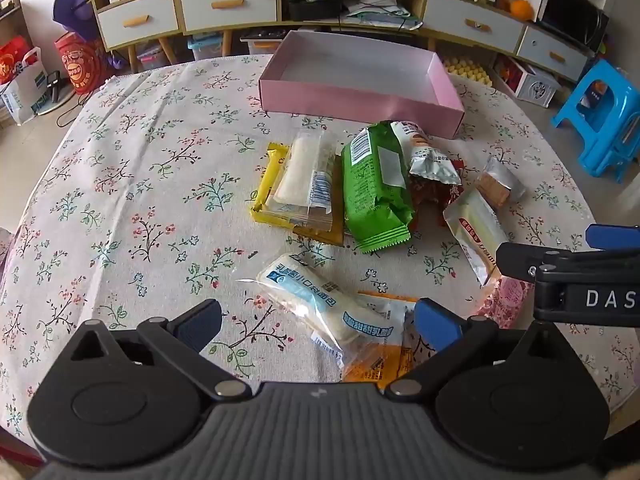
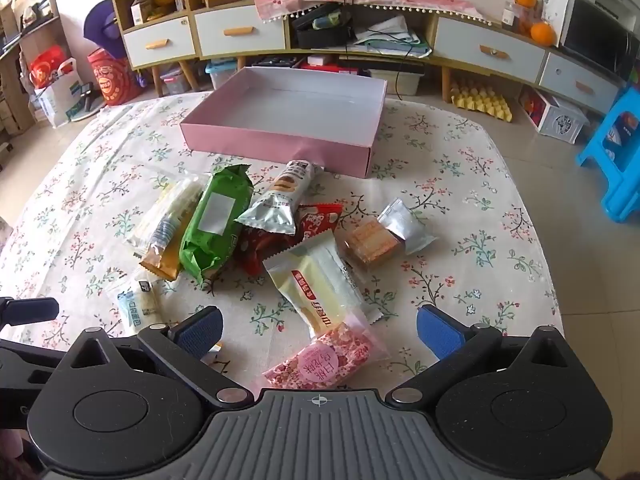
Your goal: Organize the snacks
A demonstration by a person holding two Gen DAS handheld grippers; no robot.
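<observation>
Start of sorting: box (image 2: 280, 136) empty, snacks (image 2: 256, 232) heaped before it. Left gripper (image 1: 318, 320) spread around bread pack (image 1: 320, 304); right gripper (image 2: 318, 330) spread over pink pack (image 2: 320, 360). Next: close, lift, carry to box.

My left gripper (image 1: 318, 322) has its jaws spread around a blue-printed bread packet (image 1: 328, 308) at lower centre; mid-frame lies the green packet (image 1: 376, 184), with the pink box (image 1: 360, 92) above it on the tabletop (image 1: 140, 184).

One box (image 2: 276, 142) — ten snacks (image 2: 216, 224).
</observation>
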